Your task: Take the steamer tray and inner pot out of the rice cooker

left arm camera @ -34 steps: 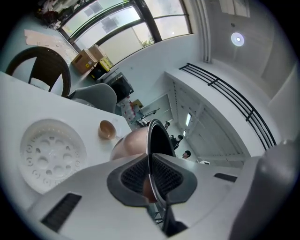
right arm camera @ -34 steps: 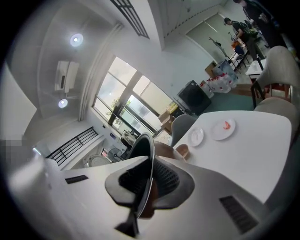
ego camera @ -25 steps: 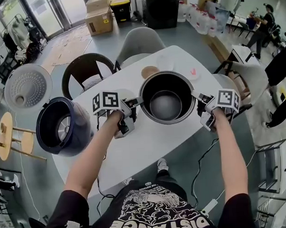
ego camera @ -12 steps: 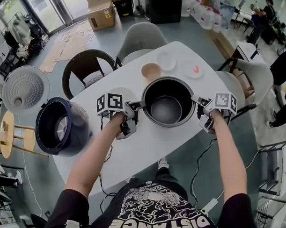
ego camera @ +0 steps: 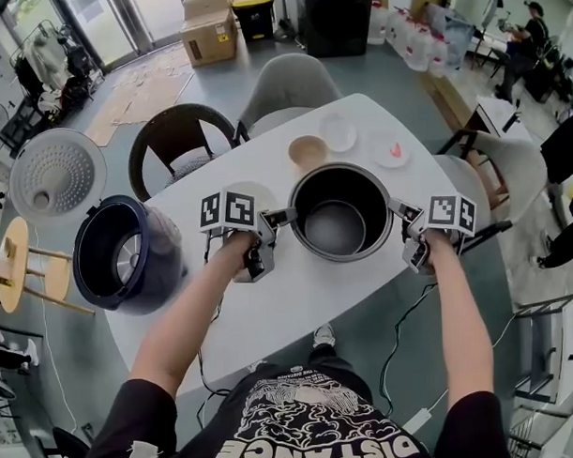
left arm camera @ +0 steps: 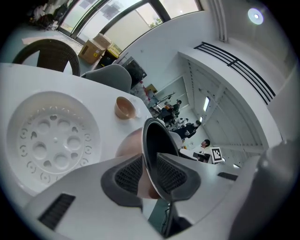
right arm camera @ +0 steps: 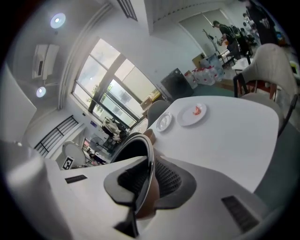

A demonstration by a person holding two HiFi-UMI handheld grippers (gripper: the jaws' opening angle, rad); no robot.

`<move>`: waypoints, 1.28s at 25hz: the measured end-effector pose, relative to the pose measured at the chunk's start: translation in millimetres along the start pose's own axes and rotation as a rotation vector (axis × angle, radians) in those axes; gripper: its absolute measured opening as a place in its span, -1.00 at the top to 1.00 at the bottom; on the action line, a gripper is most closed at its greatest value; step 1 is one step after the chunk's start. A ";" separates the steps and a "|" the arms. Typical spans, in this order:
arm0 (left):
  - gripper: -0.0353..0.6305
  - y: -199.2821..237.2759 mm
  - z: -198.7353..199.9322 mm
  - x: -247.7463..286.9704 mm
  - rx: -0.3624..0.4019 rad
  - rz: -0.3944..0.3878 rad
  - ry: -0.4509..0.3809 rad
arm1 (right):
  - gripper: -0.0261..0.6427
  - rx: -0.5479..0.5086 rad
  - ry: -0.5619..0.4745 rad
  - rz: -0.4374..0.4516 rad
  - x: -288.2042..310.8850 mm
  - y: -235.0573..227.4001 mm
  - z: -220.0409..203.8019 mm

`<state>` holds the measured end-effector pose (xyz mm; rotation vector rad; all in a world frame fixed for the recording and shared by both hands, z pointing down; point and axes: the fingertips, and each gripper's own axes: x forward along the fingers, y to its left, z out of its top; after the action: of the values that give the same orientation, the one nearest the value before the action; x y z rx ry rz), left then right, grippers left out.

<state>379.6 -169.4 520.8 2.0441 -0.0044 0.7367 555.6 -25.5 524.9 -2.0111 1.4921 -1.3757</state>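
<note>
Office floor space surrounds a white oval table (ego camera: 298,289) that serves as the work surface.

1. Task status. The steamer tray (left arm camera: 54,140) is already out and lies flat on the table, just beside my left gripper (left arm camera: 149,174). The inner pot (ego camera: 313,190) is also out of the rice cooker (ego camera: 161,261). The cooker stands empty and well apart, off the table's left end. The pot appears to rest upright on the table, near a brown bowl (ego camera: 307,150) and two small white plates.

2. Jaw state. My left jaws have just been opening. The pot's rim stands between the pads with a gap on the inner side, so I judge this side released. My right gripper (right arm camera: 149,180) is clamped on the opposite rim, pads against the wall inside and out.

3. Remaining work, as I judge it: release the right side and withdraw both grippers.

4. Markings. The person's black shirt reads "DISTANCE", seen upside down in the head view. Each gripper's cube bears black-and-white square markers. No brand can be read on the pot, tray or cooker.
</note>
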 end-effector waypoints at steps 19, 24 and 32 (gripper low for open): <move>0.63 -1.8 95.4 -182.8 0.251 0.220 -0.386 | 0.78 -0.489 -0.040 0.221 46.9 247.5 32.5; 0.67 2.2 103.5 -252.7 0.274 0.279 -0.517 | 0.79 -0.578 -0.005 0.346 75.6 328.0 4.9; 0.70 33.2 80.9 -371.4 0.296 0.464 -0.695 | 0.80 -0.718 0.035 0.481 117.8 437.0 -64.9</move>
<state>105.9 -353.7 329.1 2.5246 -0.8296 0.2640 248.5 -293.0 317.0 -1.7510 2.5322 -0.7333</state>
